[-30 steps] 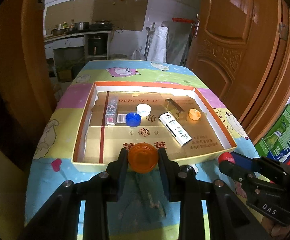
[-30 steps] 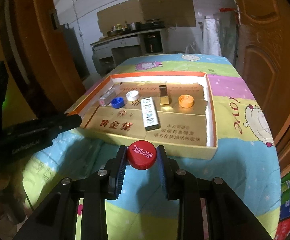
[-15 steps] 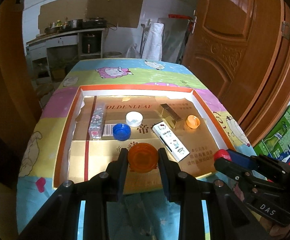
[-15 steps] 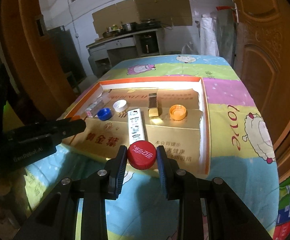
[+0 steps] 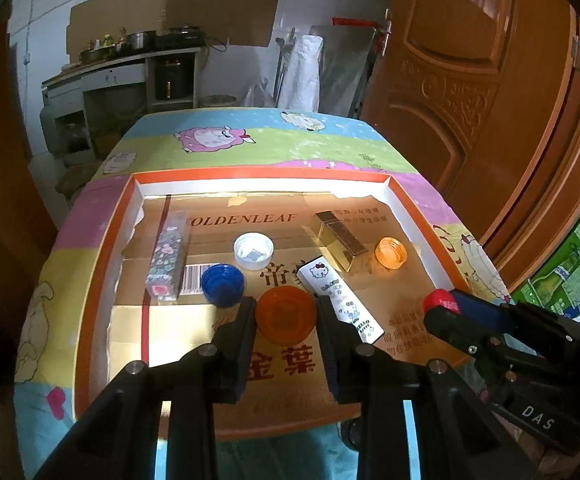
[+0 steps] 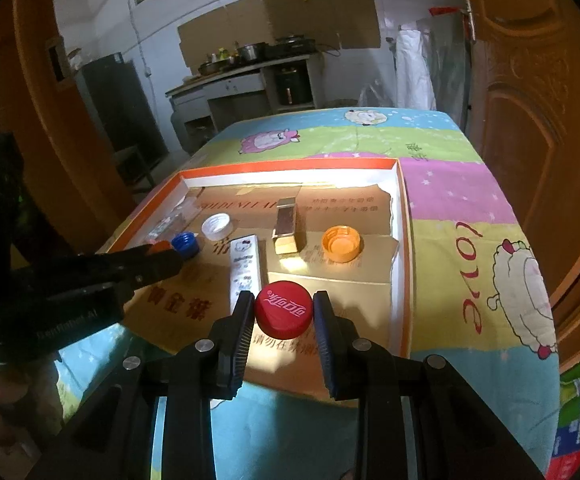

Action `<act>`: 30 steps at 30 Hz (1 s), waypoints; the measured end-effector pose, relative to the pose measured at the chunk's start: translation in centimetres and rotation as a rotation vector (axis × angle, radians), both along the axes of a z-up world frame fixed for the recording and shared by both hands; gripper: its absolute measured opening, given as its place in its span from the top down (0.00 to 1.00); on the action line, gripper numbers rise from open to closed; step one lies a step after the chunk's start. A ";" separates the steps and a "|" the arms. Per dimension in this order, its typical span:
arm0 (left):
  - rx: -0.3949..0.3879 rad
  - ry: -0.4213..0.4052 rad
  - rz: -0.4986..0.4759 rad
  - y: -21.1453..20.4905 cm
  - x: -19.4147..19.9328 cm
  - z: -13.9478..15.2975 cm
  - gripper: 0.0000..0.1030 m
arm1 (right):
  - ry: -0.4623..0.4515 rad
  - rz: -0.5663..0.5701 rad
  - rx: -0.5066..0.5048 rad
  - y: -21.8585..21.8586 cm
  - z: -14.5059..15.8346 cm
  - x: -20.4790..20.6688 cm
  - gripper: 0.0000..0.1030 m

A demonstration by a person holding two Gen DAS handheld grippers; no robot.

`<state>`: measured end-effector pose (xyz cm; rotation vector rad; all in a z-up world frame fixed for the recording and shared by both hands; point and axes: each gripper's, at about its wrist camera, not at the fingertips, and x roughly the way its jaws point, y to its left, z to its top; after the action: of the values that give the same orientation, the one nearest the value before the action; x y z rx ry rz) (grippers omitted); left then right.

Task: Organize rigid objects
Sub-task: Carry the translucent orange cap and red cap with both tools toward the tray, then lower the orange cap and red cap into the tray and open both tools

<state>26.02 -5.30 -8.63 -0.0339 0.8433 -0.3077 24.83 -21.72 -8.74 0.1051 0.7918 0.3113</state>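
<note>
My left gripper (image 5: 286,316) is shut on an orange cap (image 5: 286,314), held over the near part of the orange-rimmed box (image 5: 98,280). My right gripper (image 6: 284,316) is shut on a red cola cap (image 6: 284,310), also over the box's (image 6: 404,240) near edge; it shows in the left wrist view too, as the right gripper (image 5: 442,308). Inside the box lie a blue cap (image 5: 223,283), a white cap (image 5: 253,250), a small orange cap (image 5: 391,252), a gold box (image 5: 340,238), a white cartoon-cat box (image 5: 340,300) and a patterned slim box (image 5: 169,254).
The box sits on a table under a colourful cartoon sheep cloth (image 5: 250,140). A wooden door (image 5: 470,92) stands to the right. Green cartons (image 5: 562,276) lie on the floor at right. A kitchen counter (image 5: 130,64) is far behind.
Both grippers have moved forward from in front of the box to over its near part, each keeping its cap. The box contents have not shifted.
</note>
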 end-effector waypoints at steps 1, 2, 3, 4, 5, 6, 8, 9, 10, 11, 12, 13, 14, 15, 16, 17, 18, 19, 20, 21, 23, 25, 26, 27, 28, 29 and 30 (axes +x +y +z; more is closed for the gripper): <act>0.002 0.002 -0.002 -0.1 0.2 -0.1 0.71 | 0.001 -0.001 0.002 -0.1 -0.1 0.2 0.70; 0.003 0.004 -0.003 -0.2 0.4 -0.2 0.71 | 0.002 -0.003 0.002 -0.2 -0.1 0.4 0.70; 0.004 0.006 -0.003 -0.3 0.6 -0.2 0.71 | 0.004 -0.005 0.002 -0.3 -0.2 0.7 0.70; 0.005 0.008 -0.004 -0.4 0.8 -0.4 0.71 | 0.006 -0.007 0.003 -0.4 -0.3 0.9 0.70; 0.006 0.011 -0.004 -0.5 1.0 -0.5 0.71 | 0.009 -0.010 0.004 -0.6 -0.4 1.1 0.70; 0.007 0.013 -0.004 -0.6 1.1 -0.6 0.71 | 0.011 -0.010 0.005 -0.6 -0.5 1.2 0.70; 0.008 0.018 -0.004 -0.7 1.4 -0.8 0.71 | 0.013 -0.013 0.004 -0.7 -0.7 1.5 0.70; 0.009 0.021 -0.005 -0.8 1.6 -1.0 0.71 | 0.015 -0.014 0.003 -0.8 -0.7 1.7 0.70; 0.010 0.022 -0.006 -0.8 1.7 -1.0 0.71 | 0.014 -0.016 0.003 -0.8 -0.7 1.8 0.70; 0.012 0.023 -0.006 -0.8 1.8 -1.1 0.71 | 0.013 -0.017 0.001 -0.8 -0.7 1.9 0.70; 0.014 0.024 -0.007 -0.9 1.8 -1.2 0.70 | 0.012 -0.018 0.000 -0.9 -0.7 2.0 0.70; 0.015 0.027 -0.008 -0.9 1.9 -1.3 0.71 | 0.010 -0.019 -0.001 -0.9 -0.7 2.2 0.70; 0.016 0.030 -0.009 -1.0 1.9 -1.4 0.71 | 0.007 -0.018 -0.002 -0.8 -0.8 2.4 0.70; 0.018 0.032 -0.009 -1.0 2.1 -1.6 0.71 | 0.006 -0.019 -0.005 -0.8 -0.8 2.5 0.70; 0.020 0.035 -0.009 -1.0 2.1 -1.7 0.71 | 0.004 -0.021 -0.008 -0.7 -0.8 2.6 0.70; 0.022 0.036 -0.009 -1.1 2.2 -1.8 0.71 | 0.005 -0.021 -0.009 -0.7 -0.9 2.7 0.70; 0.023 0.037 -0.008 -1.1 2.3 -1.9 0.71 | 0.007 -0.021 -0.010 -0.6 -1.0 2.8 0.70; 0.025 0.039 -0.007 -1.1 2.3 -1.9 0.71 | 0.009 -0.022 -0.011 -0.6 -1.2 2.9 0.70; 0.026 0.039 -0.007 -1.1 2.3 -2.0 0.71 | 0.012 -0.022 -0.012 -0.6 -1.3 3.0 0.70; 0.027 0.041 -0.007 -1.1 2.4 -2.1 0.71 | 0.014 -0.022 -0.012 -0.7 -1.3 3.0 0.70; 0.030 0.044 -0.006 -1.1 2.5 -2.3 0.71 | 0.017 -0.023 -0.015 -0.6 -1.5 3.2 0.70; 0.031 0.049 -0.006 -1.1 2.6 -2.5 0.71 | 0.019 -0.024 -0.022 -0.6 -1.7 3.2 0.70; 0.031 0.052 -0.006 -1.1 2.7 -2.7 0.71 | 0.021 -0.024 -0.026 -0.5 -1.8 3.3 0.70; 0.030 0.054 -0.006 -1.1 2.7 -2.8 0.71 | 0.023 -0.024 -0.030 -0.5 -1.9 3.4 0.70; 0.030 0.055 -0.005 -1.0 2.8 -2.9 0.71 | 0.025 -0.025 -0.033 -0.4 -2.0 3.4 0.70; 0.029 0.056 -0.005 -1.0 2.8 -3.0 0.70 | 0.026 -0.025 -0.037 -0.4 -2.1 3.4 0.70; 0.028 0.055 -0.005 -0.9 2.9 -3.0 0.70 | 0.028 -0.025 -0.039 -0.4 -2.2 3.5 0.70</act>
<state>28.88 -6.24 -11.62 -0.0140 0.9021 -0.3009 28.31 -22.08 -10.92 0.0828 0.8230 0.2709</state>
